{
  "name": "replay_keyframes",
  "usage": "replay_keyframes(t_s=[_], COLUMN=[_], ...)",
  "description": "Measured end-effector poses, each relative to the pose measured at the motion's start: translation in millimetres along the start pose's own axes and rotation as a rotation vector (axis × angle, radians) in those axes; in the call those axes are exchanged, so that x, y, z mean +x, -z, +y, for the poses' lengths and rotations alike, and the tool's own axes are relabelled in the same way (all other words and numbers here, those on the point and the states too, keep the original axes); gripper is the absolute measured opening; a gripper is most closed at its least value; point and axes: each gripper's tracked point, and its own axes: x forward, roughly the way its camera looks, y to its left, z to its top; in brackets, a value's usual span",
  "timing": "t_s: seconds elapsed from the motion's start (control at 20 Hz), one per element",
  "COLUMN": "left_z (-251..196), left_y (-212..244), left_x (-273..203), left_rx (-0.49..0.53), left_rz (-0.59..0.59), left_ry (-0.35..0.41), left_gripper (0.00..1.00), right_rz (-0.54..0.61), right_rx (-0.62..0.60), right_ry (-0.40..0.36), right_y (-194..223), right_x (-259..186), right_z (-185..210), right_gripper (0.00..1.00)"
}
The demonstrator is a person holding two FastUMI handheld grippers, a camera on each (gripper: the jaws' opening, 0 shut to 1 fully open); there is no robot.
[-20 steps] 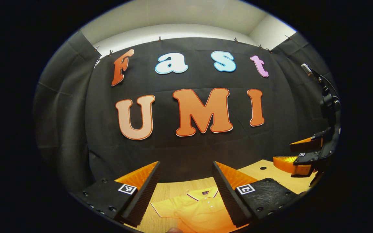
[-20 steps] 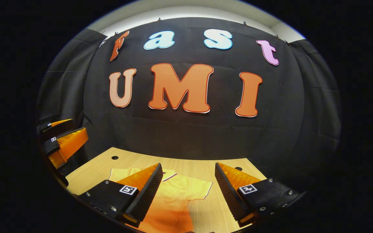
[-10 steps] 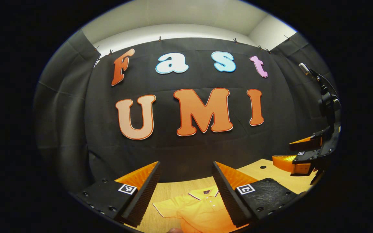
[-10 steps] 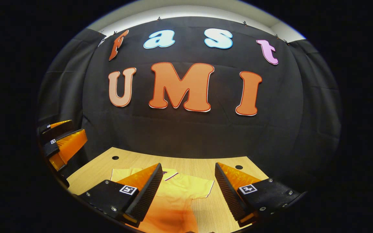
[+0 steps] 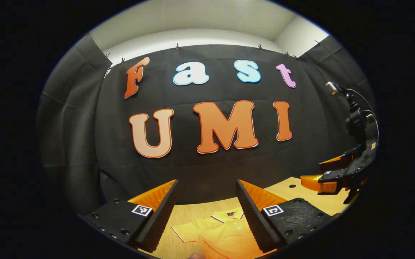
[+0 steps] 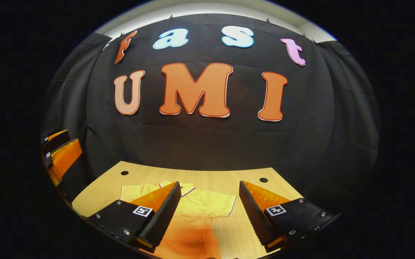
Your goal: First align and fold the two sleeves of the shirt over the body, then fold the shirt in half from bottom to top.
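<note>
A yellow-orange polo shirt (image 5: 221, 233) lies flat on the wooden table (image 5: 189, 212), collar toward the far wall, both short sleeves spread out. My left gripper (image 5: 206, 183) hovers above its near side, open, with nothing between the fingers. In the right gripper view the shirt (image 6: 200, 208) lies below my right gripper (image 6: 209, 184), which is also open and holds nothing. Its right sleeve (image 6: 225, 205) is laid out sideways. The right gripper (image 5: 331, 178) appears at the far right of the left gripper view, and the left gripper (image 6: 61, 158) at the left edge of the right gripper view.
The table (image 6: 229, 183) ends at the black cloth wall behind the shirt. It has two small round holes (image 6: 124, 173) (image 6: 263, 180) near its back corners. A fingertip (image 5: 195, 256) shows at the bottom edge of the left gripper view.
The right gripper has tipped slightly downward, so more of the table and shirt shows. The left gripper has shifted only a little. Both stay open and the shirt has not moved.
</note>
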Motion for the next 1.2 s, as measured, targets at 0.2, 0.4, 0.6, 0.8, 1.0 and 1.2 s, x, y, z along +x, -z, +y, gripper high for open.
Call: replay_keyframes(t_s=[0.2, 0.4, 0.6, 0.8, 1.0, 1.2], left_z=[-3.8, -16.8, -27.6, -33.6, -29.0, -26.9], left_y=[-5.9, -11.4, -13.4, -7.7, -0.5, 12.7], left_x=[-5.4, -6.1, -14.4, -28.9, -40.3, -47.6], left_rx=[0.029, 0.059, 0.092, 0.116, 0.137, 0.151], left_rz=[-0.020, 0.004, 0.021, 0.060, 0.106, 0.163], left_ry=[-0.021, -0.099, -0.179, -0.266, -0.338, -0.375], left_gripper=[0.96, 0.96, 0.96, 0.96, 0.96, 0.96], right_rz=[0.106, 0.258, 0.388, 0.560, 0.692, 0.855], right_rx=[0.027, 0.113, 0.117, 0.154, 0.139, 0.168], right_ry=[-0.010, -0.053, -0.065, -0.102, -0.117, -0.121], right_y=[26.5, 64.7, 104.3, 146.7, 180.1, 204.7], right_x=[28.0, 64.8, 108.5, 144.4, 182.9, 214.5], right_z=[-14.7, -32.0, -53.0, -56.1, -58.0, -57.3], right_gripper=[0.98, 0.98, 0.98, 0.97, 0.94, 0.86])
